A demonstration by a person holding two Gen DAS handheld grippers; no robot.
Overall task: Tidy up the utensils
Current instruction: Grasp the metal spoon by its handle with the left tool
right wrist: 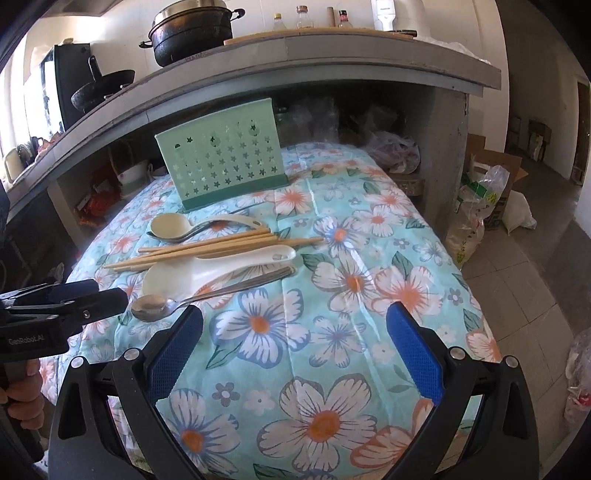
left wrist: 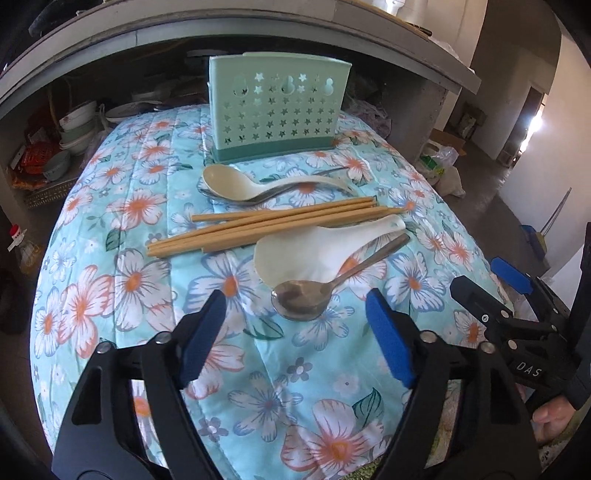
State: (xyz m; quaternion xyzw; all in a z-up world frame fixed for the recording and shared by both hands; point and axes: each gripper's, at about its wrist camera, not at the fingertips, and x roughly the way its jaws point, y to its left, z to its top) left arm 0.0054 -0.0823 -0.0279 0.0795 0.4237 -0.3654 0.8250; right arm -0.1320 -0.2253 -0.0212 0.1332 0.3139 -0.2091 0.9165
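Note:
A mint-green utensil holder [left wrist: 279,107] [right wrist: 221,162] with star cut-outs stands at the far end of the floral quilt [left wrist: 122,280]. In front of it lie a cream ladle [left wrist: 236,184] over a metal spoon, several wooden chopsticks [left wrist: 280,221] [right wrist: 207,251], a white scoop [left wrist: 314,251] [right wrist: 207,273] and a steel spoon [left wrist: 303,299] [right wrist: 151,308]. My left gripper [left wrist: 295,295] is open, its blue pads either side of the steel spoon's bowl and clear of it. My right gripper [right wrist: 295,308] is open over bare quilt, to the right of the spoon's handle.
A concrete counter [right wrist: 332,55] overhangs the holder, with black pots [right wrist: 192,29] and bottles on top. Bowls [left wrist: 77,125] are stacked on the shelf to the left. Plastic bags [right wrist: 476,206] and a cardboard box sit on the floor at the right.

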